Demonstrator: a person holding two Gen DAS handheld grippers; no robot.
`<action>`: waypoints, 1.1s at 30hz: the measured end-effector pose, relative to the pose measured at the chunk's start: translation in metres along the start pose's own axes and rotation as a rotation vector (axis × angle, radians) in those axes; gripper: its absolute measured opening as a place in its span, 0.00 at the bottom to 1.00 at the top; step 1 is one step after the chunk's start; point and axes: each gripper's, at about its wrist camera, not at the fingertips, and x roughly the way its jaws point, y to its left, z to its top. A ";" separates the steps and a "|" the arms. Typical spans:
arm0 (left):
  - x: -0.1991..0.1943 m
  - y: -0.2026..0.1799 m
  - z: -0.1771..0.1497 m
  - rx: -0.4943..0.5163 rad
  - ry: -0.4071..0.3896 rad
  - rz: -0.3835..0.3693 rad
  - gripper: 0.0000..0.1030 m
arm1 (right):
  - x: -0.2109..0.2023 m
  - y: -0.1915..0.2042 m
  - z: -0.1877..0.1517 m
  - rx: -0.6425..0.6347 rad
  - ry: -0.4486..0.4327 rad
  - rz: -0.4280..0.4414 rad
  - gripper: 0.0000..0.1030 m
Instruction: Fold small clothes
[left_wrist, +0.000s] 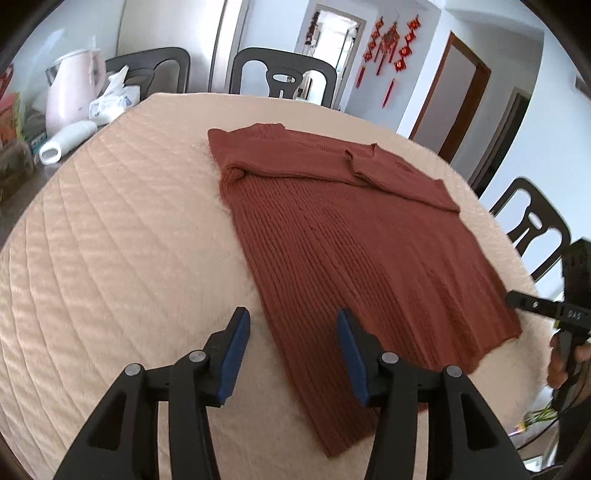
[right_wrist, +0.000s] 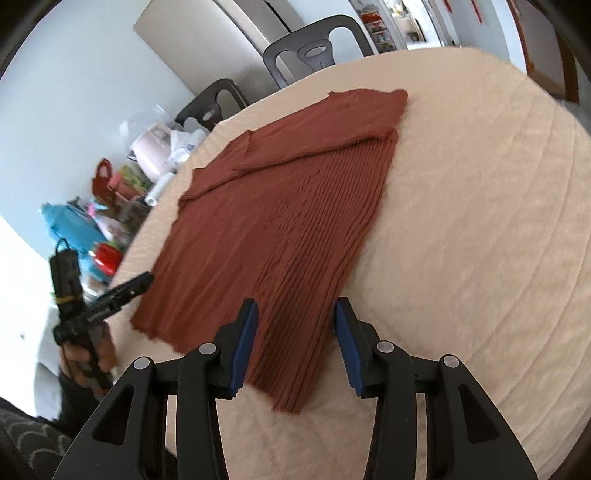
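L gripper (left_wrist: 291, 328) hovers over the near-left hem corner of the rust-red knit top (left_wrist: 343, 236), pads spread, nothing between them. Looks like both tools are lining up for a hem grab, prob. to fold the bottom up toward the collar. To do it well: bring each tool down onto its own corner, bite the full thickness of the knit w/o catching the quilted cover (left_wrist: 122, 221), then lift both together so the hem stays level. Ribbed knit looks stretchy, so an uneven pull would likely skew the fold.

The top lies flat mid-table, ribs running from hem to shoulders, both sleeves already folded across the upper part, collar at the far end. Hem edge slightly wavy, otherwise smooth.

R gripper (right_wrist: 295, 339) sits over the near-right hem corner, fingers apart, empty, cloth under them but not pinched.
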 end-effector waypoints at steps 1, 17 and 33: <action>-0.002 0.002 -0.001 -0.019 0.001 -0.016 0.50 | 0.000 0.000 0.000 0.009 0.004 0.015 0.42; 0.005 0.008 -0.001 -0.113 0.009 -0.079 0.15 | 0.005 0.000 -0.003 0.023 0.014 0.016 0.07; 0.001 0.028 -0.007 -0.200 0.047 -0.161 0.13 | -0.009 -0.025 -0.003 0.074 -0.001 0.003 0.08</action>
